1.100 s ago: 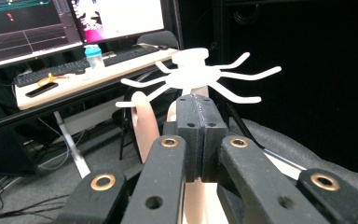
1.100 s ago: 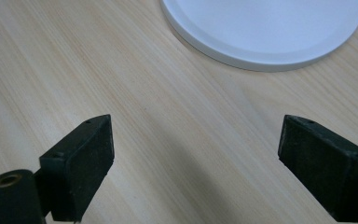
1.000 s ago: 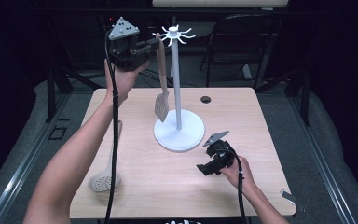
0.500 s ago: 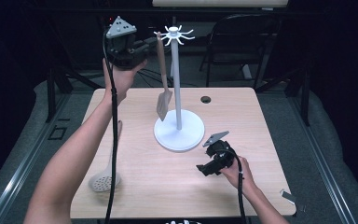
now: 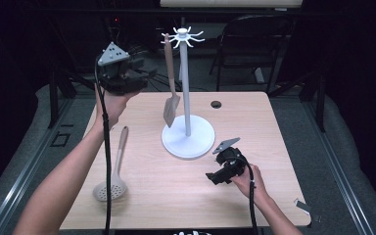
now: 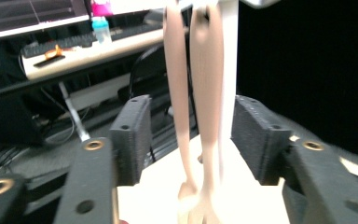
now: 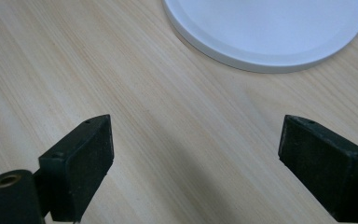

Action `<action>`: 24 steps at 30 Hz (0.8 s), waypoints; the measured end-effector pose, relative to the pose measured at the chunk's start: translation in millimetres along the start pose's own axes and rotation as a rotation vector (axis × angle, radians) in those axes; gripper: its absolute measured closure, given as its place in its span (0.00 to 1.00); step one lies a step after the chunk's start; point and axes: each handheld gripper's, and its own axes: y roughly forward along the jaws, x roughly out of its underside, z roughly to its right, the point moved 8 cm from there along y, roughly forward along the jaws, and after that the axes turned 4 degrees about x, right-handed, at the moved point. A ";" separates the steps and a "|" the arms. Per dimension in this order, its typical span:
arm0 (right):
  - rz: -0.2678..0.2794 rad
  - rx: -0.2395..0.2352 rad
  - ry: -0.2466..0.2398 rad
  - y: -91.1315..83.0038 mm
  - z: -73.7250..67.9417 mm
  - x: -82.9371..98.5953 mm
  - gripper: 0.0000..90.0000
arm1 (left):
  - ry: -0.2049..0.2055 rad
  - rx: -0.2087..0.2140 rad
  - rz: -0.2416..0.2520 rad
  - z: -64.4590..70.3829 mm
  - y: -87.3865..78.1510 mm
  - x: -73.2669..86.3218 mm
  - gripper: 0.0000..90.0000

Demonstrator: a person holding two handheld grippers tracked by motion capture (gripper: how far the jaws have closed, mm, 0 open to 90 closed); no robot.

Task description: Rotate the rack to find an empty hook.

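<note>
A white utensil stand (image 5: pixel 185 93) rises from its round base (image 5: pixel 188 139) in the middle of the table. A beige spatula (image 5: pixel 170 83) hangs from one of its top hooks, blade down. My left gripper (image 5: pixel 149 76) is held up in the air left of the spatula, open, a little apart from the handle. In the left gripper view the spatula handle (image 6: pixel 179 93) looks blurred and doubled between the open jaws of my left gripper (image 6: pixel 191 135). My right gripper (image 5: pixel 214 176) rests low on the table right of the base, open and empty, with the base (image 7: pixel 270 28) ahead of its jaws (image 7: pixel 196 154).
A beige slotted spoon (image 5: pixel 112 171) lies on the left part of the wooden table (image 5: pixel 176 196). A black grommet (image 5: pixel 216 104) sits in the tabletop behind the stand. A dark chair (image 5: pixel 254 39) stands beyond the far edge.
My left gripper has drawn back to the left and lower, away from the spatula, which stays hanging on the hook. The right gripper has not moved.
</note>
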 end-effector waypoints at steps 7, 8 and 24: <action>-0.012 -0.002 -0.001 2.2 0.3 1.5 0.11 | 0.017 0.015 -0.059 4.6 -2.7 31.4 0.29; -0.012 -0.002 -0.001 2.2 0.3 1.5 0.11 | 0.021 0.014 -0.071 5.6 -2.8 37.0 0.29; -0.022 0.003 -0.014 2.5 -1.2 2.3 0.11 | -0.059 -0.037 -0.213 1.1 -7.3 142.4 0.15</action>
